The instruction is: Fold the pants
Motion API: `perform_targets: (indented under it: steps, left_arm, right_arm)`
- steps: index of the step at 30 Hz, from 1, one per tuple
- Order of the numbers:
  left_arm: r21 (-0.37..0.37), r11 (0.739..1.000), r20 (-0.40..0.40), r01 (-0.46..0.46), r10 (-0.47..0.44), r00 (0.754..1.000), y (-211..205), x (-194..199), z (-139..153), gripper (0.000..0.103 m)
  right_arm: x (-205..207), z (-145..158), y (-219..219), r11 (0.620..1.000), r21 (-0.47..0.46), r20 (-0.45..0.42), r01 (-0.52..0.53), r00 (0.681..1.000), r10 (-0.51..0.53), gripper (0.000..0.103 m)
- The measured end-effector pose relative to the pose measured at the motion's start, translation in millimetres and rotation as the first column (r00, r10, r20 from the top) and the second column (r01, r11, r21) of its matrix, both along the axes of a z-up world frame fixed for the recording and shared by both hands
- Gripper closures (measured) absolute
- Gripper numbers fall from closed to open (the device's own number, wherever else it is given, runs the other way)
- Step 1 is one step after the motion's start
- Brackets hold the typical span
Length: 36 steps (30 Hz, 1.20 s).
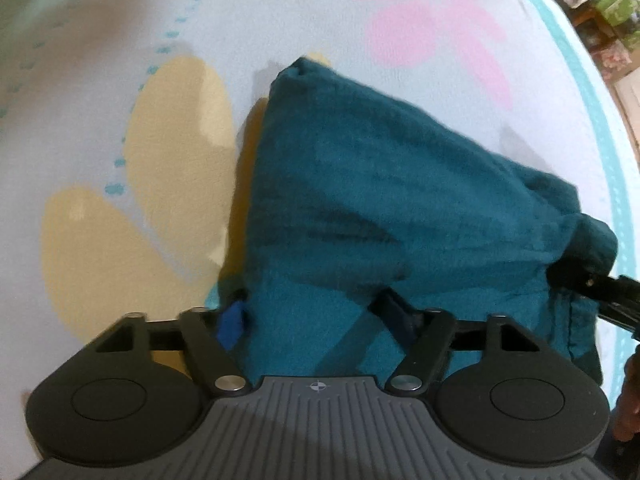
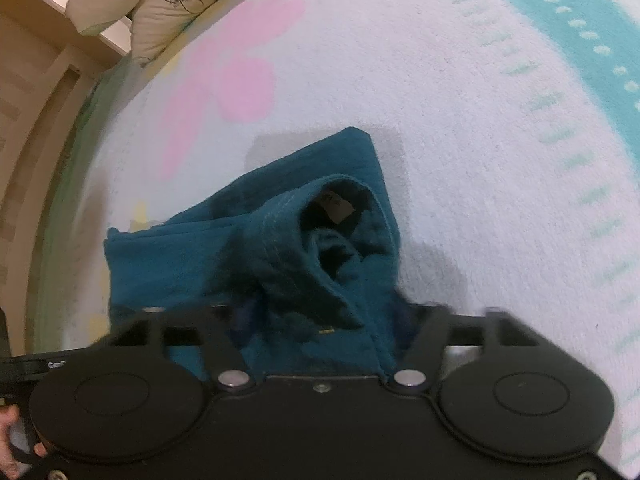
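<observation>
Close in, the left gripper (image 1: 316,316) stands over the near edge of the teal pants (image 1: 380,184), jaws spread with cloth between them, though whether the pads press on it is hard to make out. The right gripper (image 2: 324,316) straddles a bunched fold of the pants (image 2: 248,240); its fingertips are buried in fabric, so its grip cannot be told. Farther out, the folded bundle lies on a pale rug (image 1: 100,40) with yellow and pink petals. Beyond, blurred cushions (image 2: 132,8) and wooden flooring.
</observation>
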State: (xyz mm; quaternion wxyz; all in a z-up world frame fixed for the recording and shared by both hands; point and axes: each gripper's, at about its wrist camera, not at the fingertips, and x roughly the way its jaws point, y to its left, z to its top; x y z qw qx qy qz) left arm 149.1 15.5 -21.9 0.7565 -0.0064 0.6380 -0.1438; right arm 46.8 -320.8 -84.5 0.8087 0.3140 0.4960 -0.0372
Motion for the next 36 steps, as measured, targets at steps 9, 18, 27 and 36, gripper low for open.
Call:
perform_targets:
  steps: [9,18,27,36]
  left_arm:
    - [0.072,0.996,0.275,0.060,-0.078,0.958,-8.8,-36.3,43.2,0.094]
    - [0.051,0.999,0.463,0.011,-0.033,0.886,-5.0,-28.9,86.3,0.094]
    - [0.039,0.989,0.294,-0.141,0.124,0.948,33.2,52.5,46.4,0.093]
    - [0.099,0.982,0.166,-0.162,0.144,0.976,35.3,64.9,-1.3,0.076]
  right_arm:
    - [-17.1,39.9,26.4,0.991,-0.093,0.142,-0.101,0.983,0.113,0.075]
    - [6.3,91.5,51.9,0.965,-0.173,0.257,-0.197,0.937,0.238,0.076]
    - [97.0,65.8,84.5,0.935,-0.231,0.209,-0.269,0.925,0.318,0.076]
    - [127.8,10.3,71.4,0.920,-0.275,0.076,-0.280,0.947,0.311,0.052]
